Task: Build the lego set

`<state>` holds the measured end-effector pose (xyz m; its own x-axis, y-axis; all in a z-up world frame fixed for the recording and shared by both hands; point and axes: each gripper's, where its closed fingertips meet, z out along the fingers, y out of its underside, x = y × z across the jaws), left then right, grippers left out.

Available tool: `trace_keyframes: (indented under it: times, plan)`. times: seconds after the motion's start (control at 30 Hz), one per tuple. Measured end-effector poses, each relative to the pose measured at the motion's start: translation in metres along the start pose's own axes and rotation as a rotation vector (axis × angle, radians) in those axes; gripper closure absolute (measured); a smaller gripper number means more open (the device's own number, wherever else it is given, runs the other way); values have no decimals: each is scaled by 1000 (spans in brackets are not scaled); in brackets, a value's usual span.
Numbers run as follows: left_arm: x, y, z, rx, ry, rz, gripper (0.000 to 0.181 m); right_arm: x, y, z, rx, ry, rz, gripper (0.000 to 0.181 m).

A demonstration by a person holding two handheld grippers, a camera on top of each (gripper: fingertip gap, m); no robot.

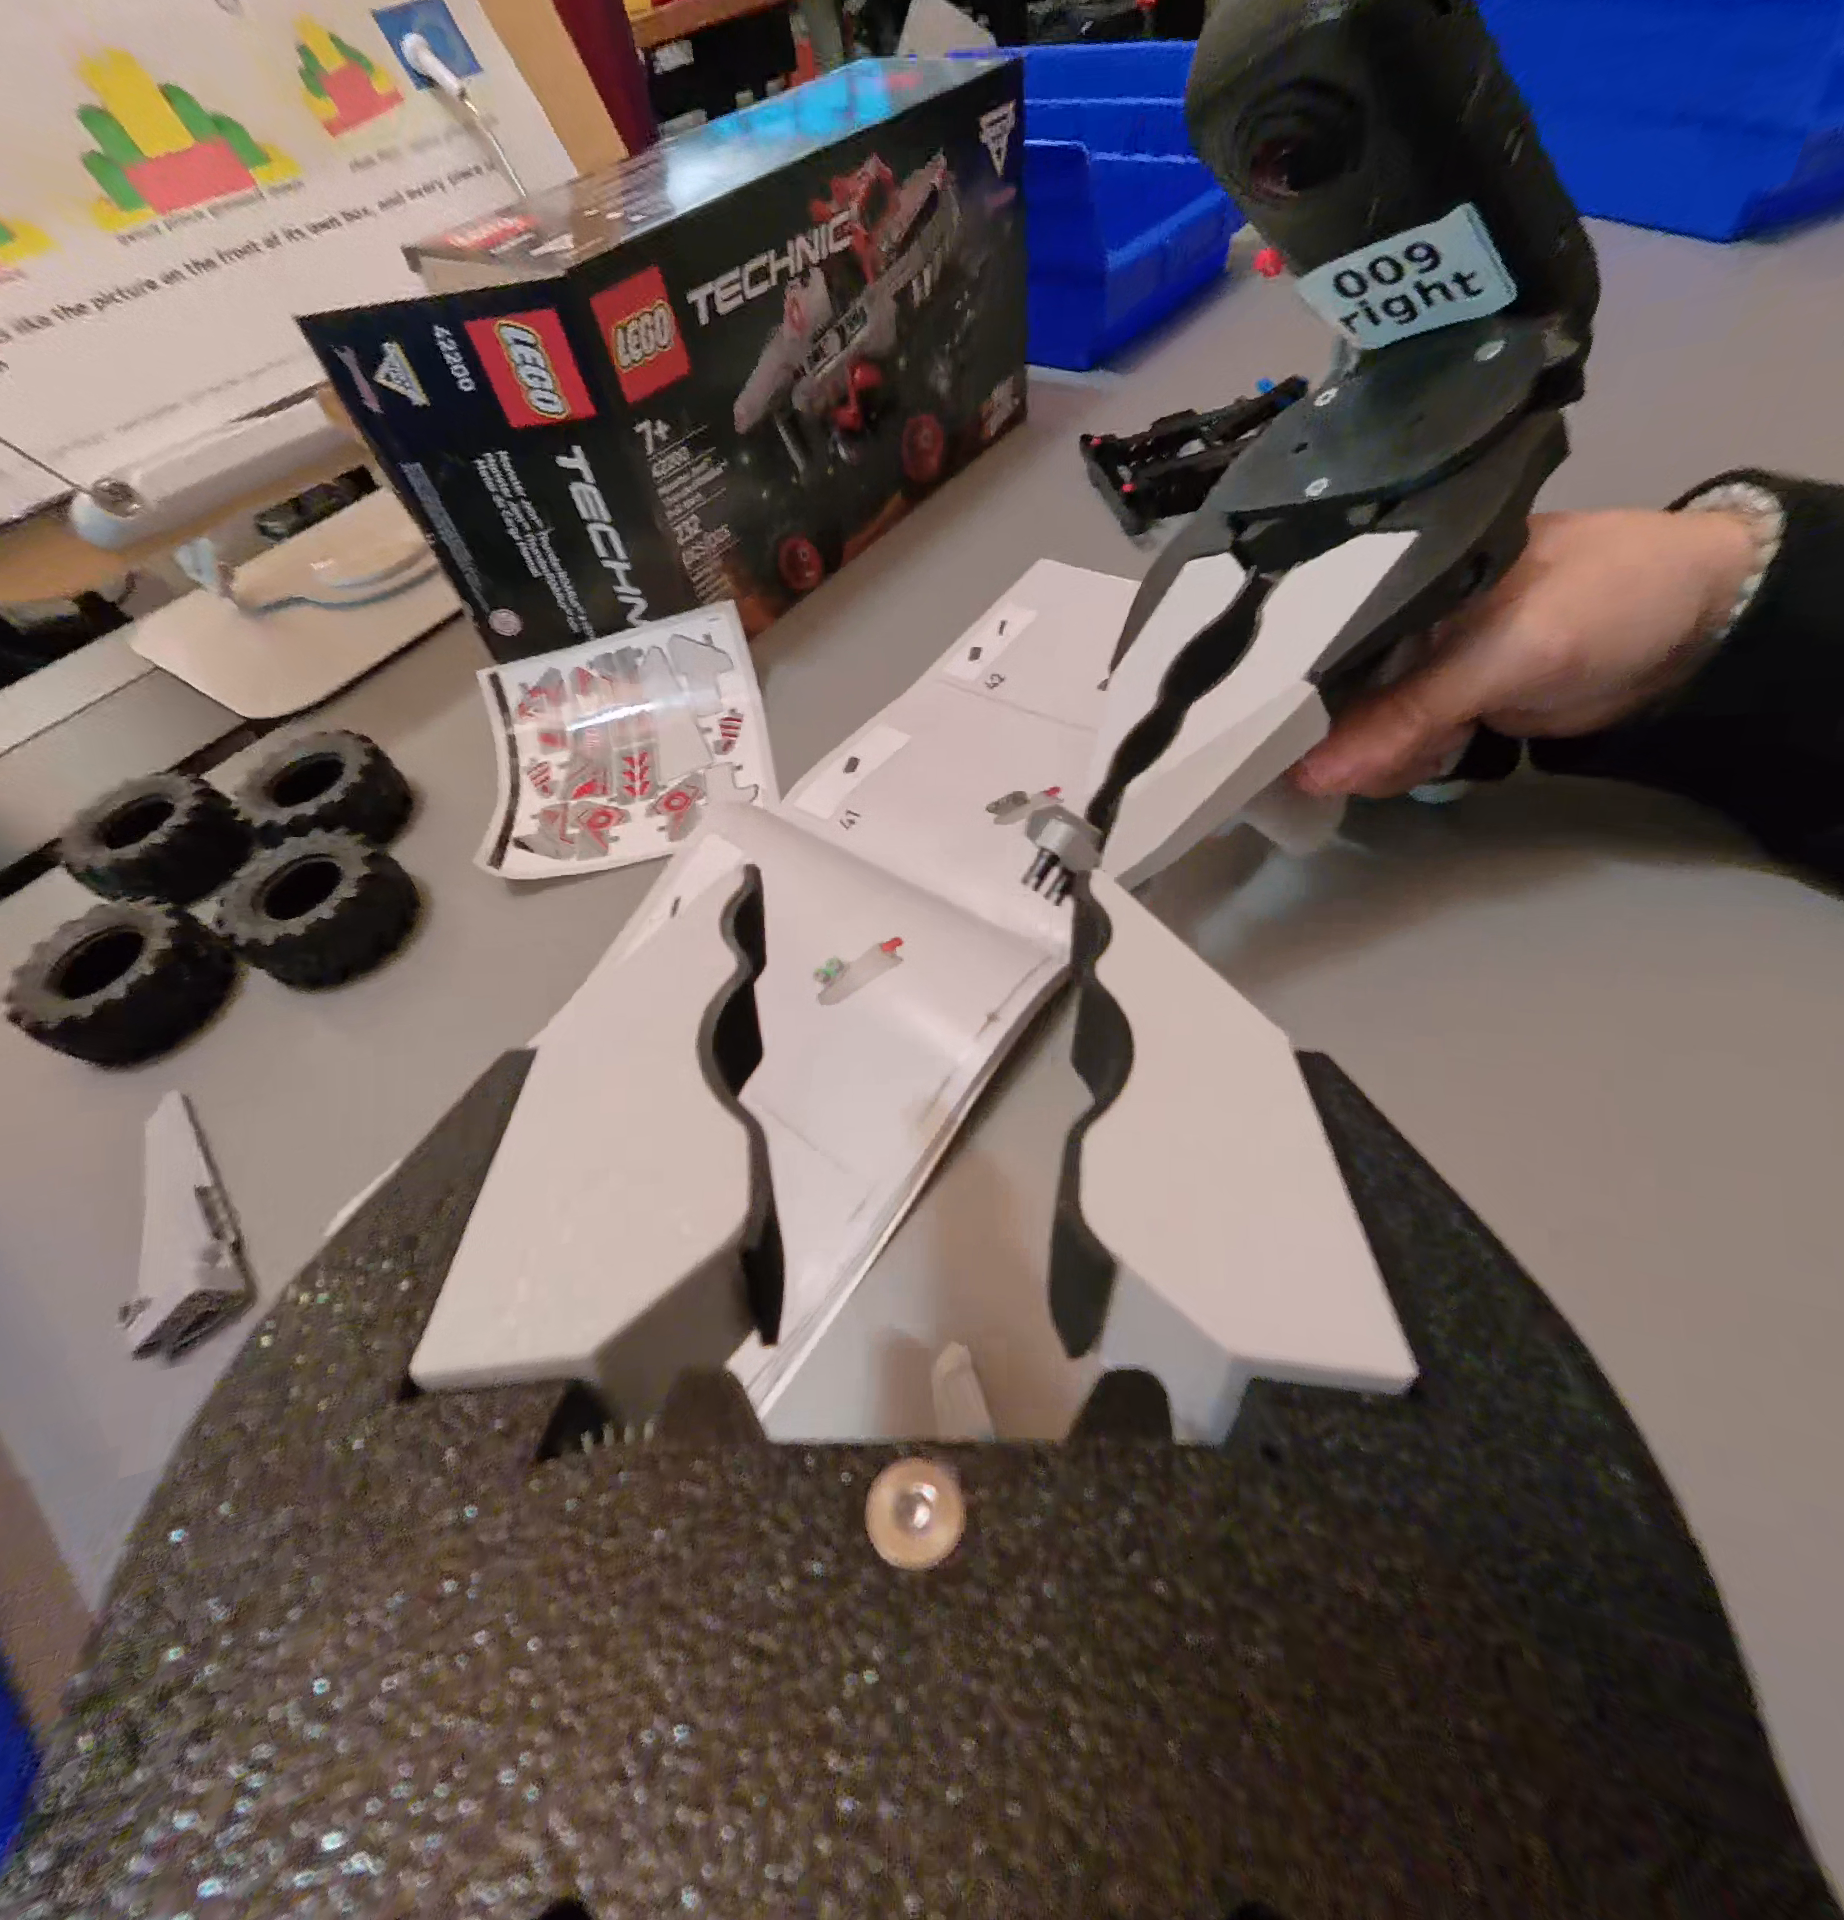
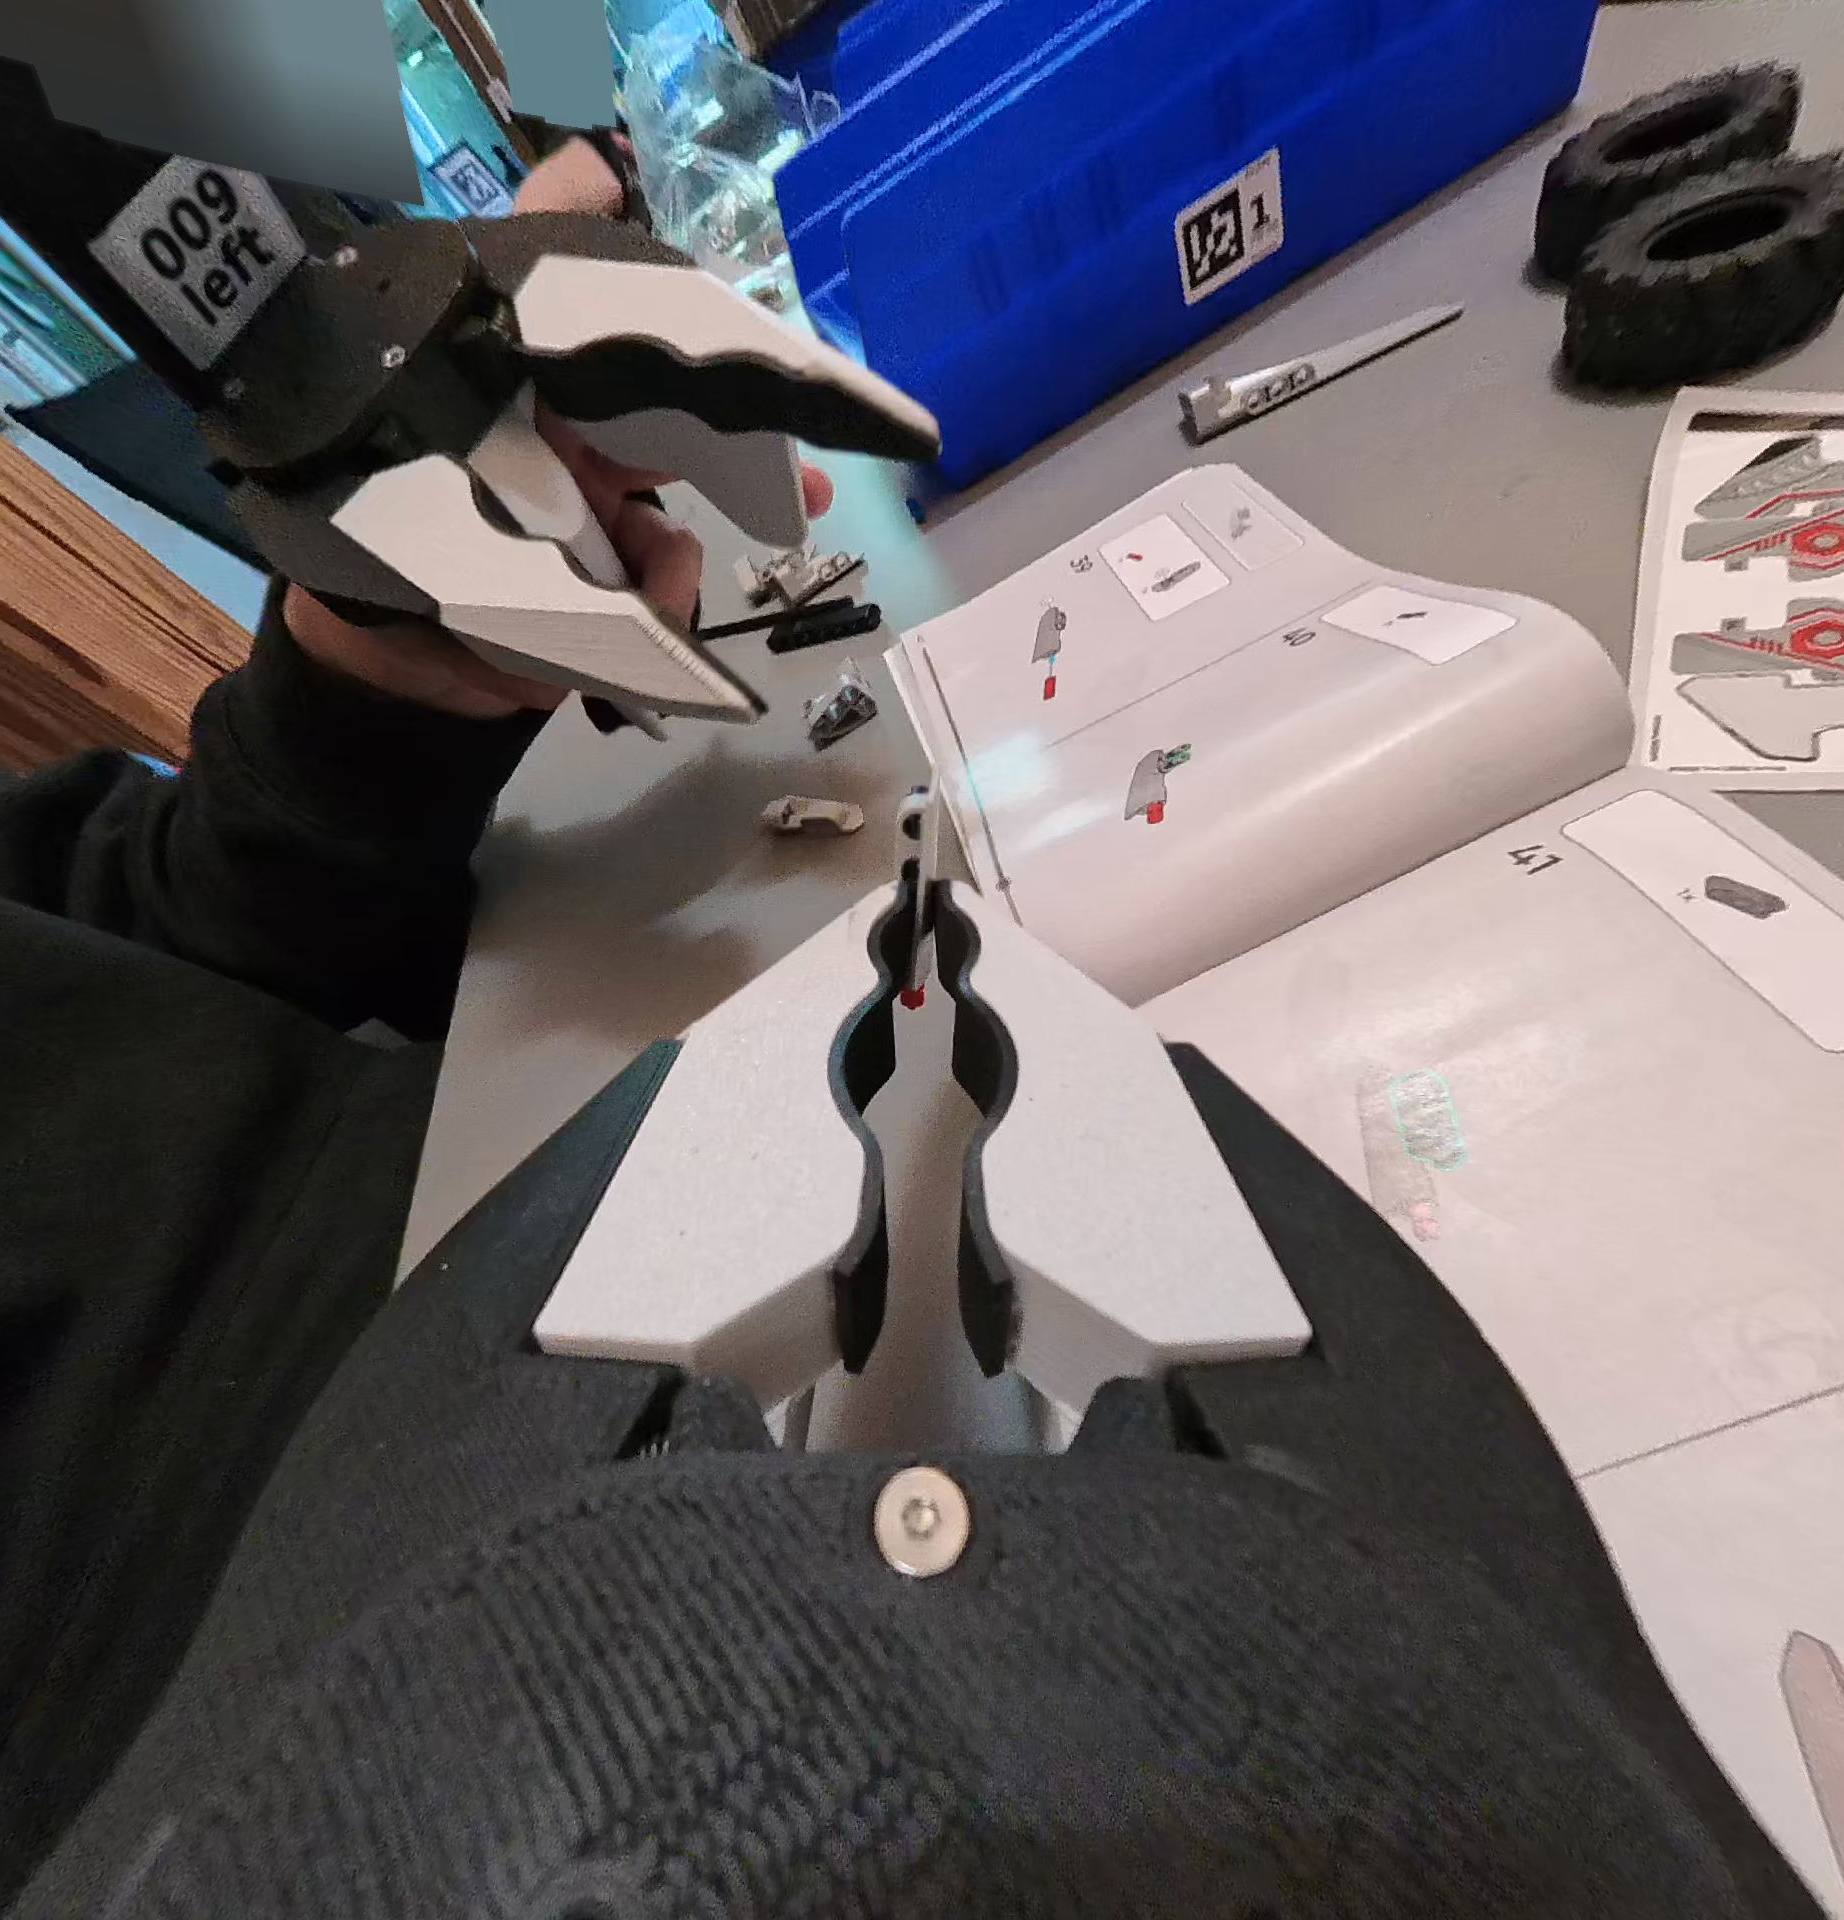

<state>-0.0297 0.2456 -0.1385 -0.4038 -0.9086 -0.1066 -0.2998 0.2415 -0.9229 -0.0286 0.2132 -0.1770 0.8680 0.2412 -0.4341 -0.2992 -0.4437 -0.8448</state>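
My right gripper point(image 2: 923, 909) is shut on a small grey Lego piece point(image 2: 914, 831) with a red pin at its lower end. It holds the piece above the open instruction booklet point(image 2: 1313, 727). In the left wrist view the right gripper point(image 1: 1100, 821) comes in from the upper right, and the piece point(image 1: 1058, 836) shows black pins at its tip. My left gripper point(image 1: 918, 904) is open and empty, and hovers over the booklet point(image 1: 897, 831). It also shows in the right wrist view point(image 2: 840, 577), apart from the held piece.
The Lego box point(image 1: 689, 416) stands behind a sticker sheet point(image 1: 627, 748). Several black tyres point(image 1: 222, 883) lie at the left, with a grey panel piece point(image 1: 185, 1236) nearer. A black chassis assembly point(image 1: 1178, 457) and blue bins point(image 2: 1157, 208) sit farther off. Small loose parts point(image 2: 824, 623) lie by the booklet. Spacing between my two grippers at the tips: around 6 cm.
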Motion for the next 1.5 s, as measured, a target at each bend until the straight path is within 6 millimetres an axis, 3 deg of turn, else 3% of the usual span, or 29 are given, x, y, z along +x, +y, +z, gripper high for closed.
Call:
trace_keyframes:
  times: [0.27,0.63,0.7,0.77,0.83,0.93,1.13,1.37,1.5]
  plan:
    - [9,-9,-7,11,37,6,127,-4,-4,-3,32,-2,-36,179]
    - [-8,13,-14,-81,47,-34,130,-3,9,7,-66,42,-87,179]
    - [-15,-7,-10,54,19,-130,126,-3,7,6,-52,33,-74,179]
    - [-4,-37,-13,252,90,-194,125,-3,4,3,-27,23,-60,179]
    - [1,-46,-15,298,112,-176,127,-2,0,0,0,18,-41,179]
    - [2,-23,-13,151,100,-64,128,-3,-4,-4,38,-5,-26,179]
    - [1,22,-29,-154,124,153,133,-17,-18,-20,163,-121,-23,180]
    - [20,35,-18,-199,216,156,138,-31,-34,-45,327,-251,-31,180]
    - [7,41,-23,-239,158,213,140,-30,-39,-54,383,-245,-40,180]
